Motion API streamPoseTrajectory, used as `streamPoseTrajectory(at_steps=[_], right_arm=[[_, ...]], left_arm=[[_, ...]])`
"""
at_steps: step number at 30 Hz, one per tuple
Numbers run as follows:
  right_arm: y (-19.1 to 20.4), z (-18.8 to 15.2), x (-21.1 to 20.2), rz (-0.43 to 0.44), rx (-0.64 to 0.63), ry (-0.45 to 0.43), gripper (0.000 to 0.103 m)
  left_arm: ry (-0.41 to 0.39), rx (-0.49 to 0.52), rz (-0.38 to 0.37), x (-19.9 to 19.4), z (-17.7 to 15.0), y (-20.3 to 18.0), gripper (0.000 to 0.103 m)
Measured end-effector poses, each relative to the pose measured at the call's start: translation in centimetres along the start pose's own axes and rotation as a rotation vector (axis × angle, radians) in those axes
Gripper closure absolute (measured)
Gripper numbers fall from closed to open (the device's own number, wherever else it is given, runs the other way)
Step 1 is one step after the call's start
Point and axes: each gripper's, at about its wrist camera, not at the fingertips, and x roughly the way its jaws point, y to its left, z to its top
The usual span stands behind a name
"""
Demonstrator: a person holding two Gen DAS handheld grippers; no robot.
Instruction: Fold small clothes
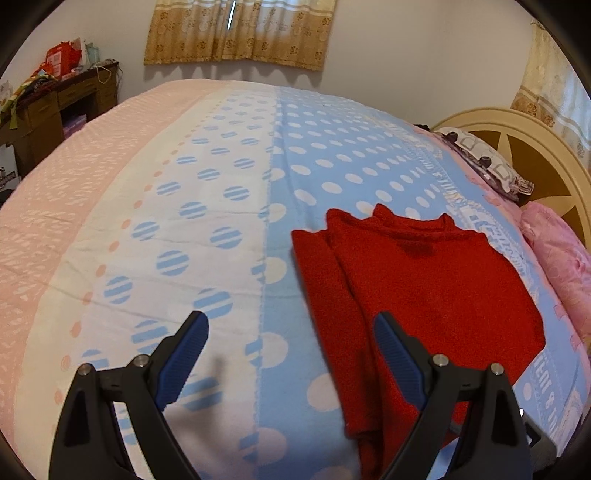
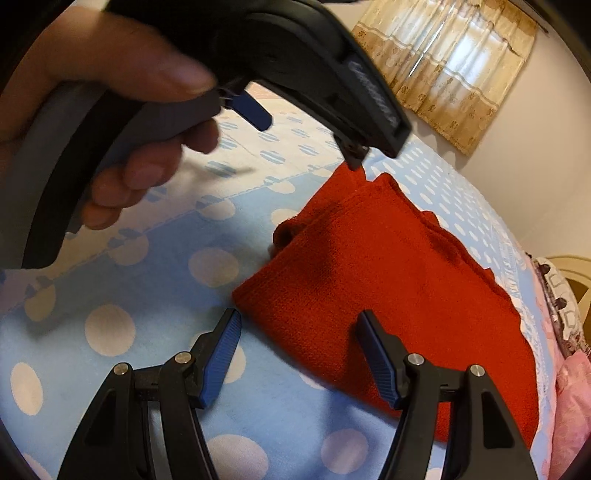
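Note:
A red knitted garment (image 1: pixel 424 291) lies folded flat on the bed's blue polka-dot blanket (image 1: pixel 280 166), sleeves tucked along its left side. My left gripper (image 1: pixel 291 325) is open and empty, hovering over the garment's near left edge, right finger above the red cloth. In the right wrist view the same garment (image 2: pixel 388 302) lies ahead. My right gripper (image 2: pixel 299 321) is open and empty, just above its near corner. The left gripper's body and the hand holding it (image 2: pixel 147 122) fill the upper left of that view.
A pink pillow (image 1: pixel 561 251) and a patterned pillow (image 1: pixel 487 162) lie by the cream headboard (image 1: pixel 524 133) on the right. A cluttered brown desk (image 1: pixel 48 107) stands at the far left. Curtains (image 1: pixel 240 33) hang on the back wall.

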Motion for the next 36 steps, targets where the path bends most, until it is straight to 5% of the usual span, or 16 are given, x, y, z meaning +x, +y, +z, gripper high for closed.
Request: streamPoseTrajectory(at_steps=[15,24,29,36], right_arm=[[0.4,-0.3,-0.2,-0.021,-0.009,-0.022,0.039],[1.7,-0.5,-0.9,-0.039,-0.051,-0.039,0.05],[1.7,-0.4,-1.0,-0.035,-0.032,-0.039,0.061],[1.1,-0.1,-0.8,-0.022,0.0,-0.022,0.061]], left_arm=[[0.052,-0.141,-0.199,3.1,1.1,0.0,0.01],[0.079,-0.121,-0.25,4.5,1.6,-1.2,0.011],[0.117,-0.127,-0.267,6.0,1.7,-1.4,0.033],[0.122,-0.164,-0.269,7.0,1.7,-0.1,0.053]])
